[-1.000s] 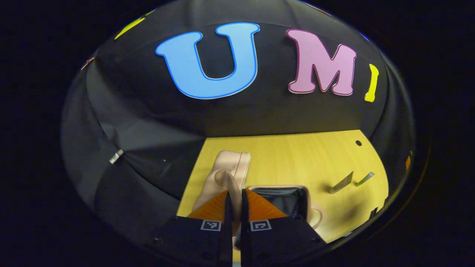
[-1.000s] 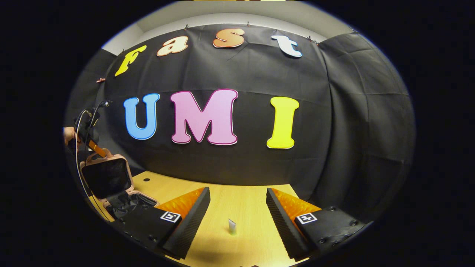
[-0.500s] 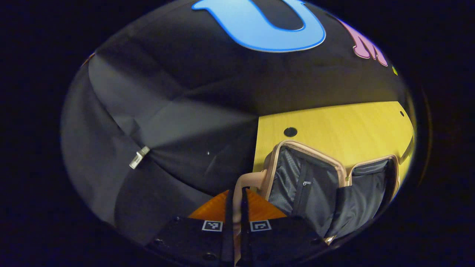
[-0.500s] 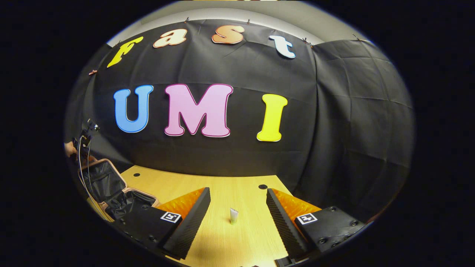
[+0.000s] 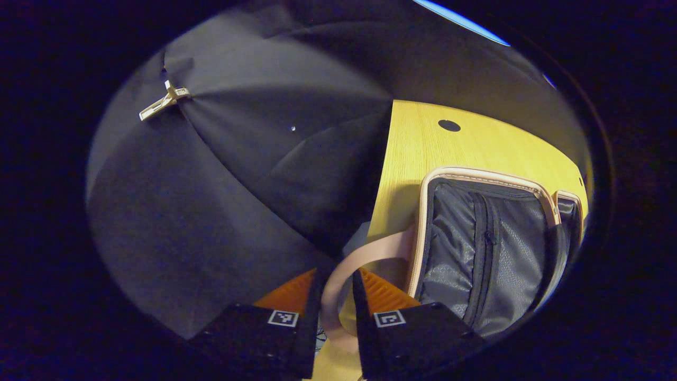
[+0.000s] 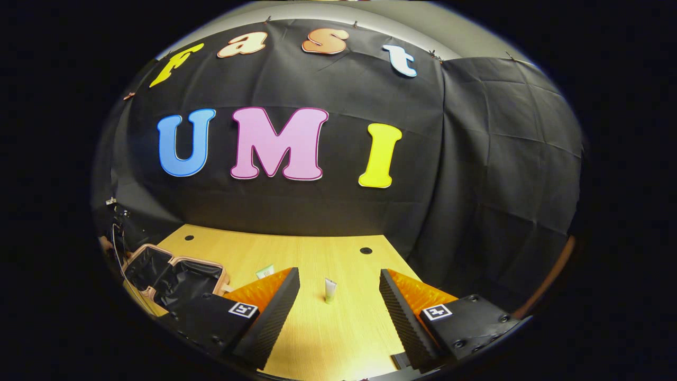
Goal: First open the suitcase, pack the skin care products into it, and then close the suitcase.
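At the 6 o'clock edge of each view: the gripper's own two fingers.
Left gripper (image 5: 334, 312): fingers slightly parted, the suitcase handle (image 5: 346, 264) looped between them; whether both press on it cannot be told.
Suitcase, left gripper view (image 5: 486, 238): at 4 o'clock, lying open on the tabletop (image 5: 418, 153); grey zipped lining faces up inside a pale pink rim.
Right gripper (image 6: 338, 301): fingers spread wide, nothing between them, held above the tabletop.
Skin care tube (image 6: 330, 290): upright at 12 o'clock from the right gripper, ahead of the gap, apart from both fingers.
Second small product (image 6: 265, 272): at 10 o'clock, just beyond the left-hand finger; too small to identify.
Suitcase, right gripper view: at 9 o'clock, both halves laid flat, dark lining upward.
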`<state>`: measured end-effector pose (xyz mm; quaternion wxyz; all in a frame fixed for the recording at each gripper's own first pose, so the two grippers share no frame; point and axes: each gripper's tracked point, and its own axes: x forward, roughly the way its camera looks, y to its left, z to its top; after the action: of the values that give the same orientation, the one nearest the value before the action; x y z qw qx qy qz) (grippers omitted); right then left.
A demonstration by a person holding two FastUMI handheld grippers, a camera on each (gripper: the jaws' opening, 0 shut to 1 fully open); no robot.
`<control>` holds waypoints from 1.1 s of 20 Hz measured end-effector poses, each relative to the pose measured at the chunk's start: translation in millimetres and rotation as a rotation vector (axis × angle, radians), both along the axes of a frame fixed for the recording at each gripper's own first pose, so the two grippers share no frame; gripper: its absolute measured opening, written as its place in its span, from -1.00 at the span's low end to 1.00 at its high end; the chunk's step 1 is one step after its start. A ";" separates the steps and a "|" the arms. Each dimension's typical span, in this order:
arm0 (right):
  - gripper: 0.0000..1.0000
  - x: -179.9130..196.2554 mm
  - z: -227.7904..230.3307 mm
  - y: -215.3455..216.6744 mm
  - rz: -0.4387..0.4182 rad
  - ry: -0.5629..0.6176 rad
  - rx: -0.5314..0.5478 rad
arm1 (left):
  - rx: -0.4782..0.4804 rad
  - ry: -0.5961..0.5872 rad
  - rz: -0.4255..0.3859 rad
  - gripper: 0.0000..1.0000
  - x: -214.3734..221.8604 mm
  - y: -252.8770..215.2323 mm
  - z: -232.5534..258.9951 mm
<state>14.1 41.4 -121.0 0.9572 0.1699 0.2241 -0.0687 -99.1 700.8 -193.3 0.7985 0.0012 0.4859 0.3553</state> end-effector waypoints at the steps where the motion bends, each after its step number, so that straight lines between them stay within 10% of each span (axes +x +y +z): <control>1: 0.93 1.7 0.0 2.6 0.003 -0.003 0.002 | 0.034 -0.056 -0.021 -0.11 1.5 -6.7 17.9; 4: 0.92 8.5 -1.9 13.0 0.028 -0.018 -0.009 | 0.105 -0.271 -0.142 0.98 41.4 -47.8 75.8; 8: 0.93 16.3 0.3 20.2 0.024 -0.045 -0.005 | 0.128 -0.447 -0.347 0.96 92.8 -154.9 147.9; 12: 0.92 22.8 -8.5 25.5 0.033 -0.052 -0.018 | -0.087 -0.541 -0.720 0.95 166.8 -354.5 145.9; 22: 0.93 49.3 -30.9 -3.3 0.028 -0.080 -0.079 | -0.284 -0.456 -1.066 0.97 219.9 -615.7 73.0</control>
<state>63.4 38.1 -151.8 0.9722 0.1316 0.1849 -0.0570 120.8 85.1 -120.3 0.9433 0.0618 0.2775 -0.1714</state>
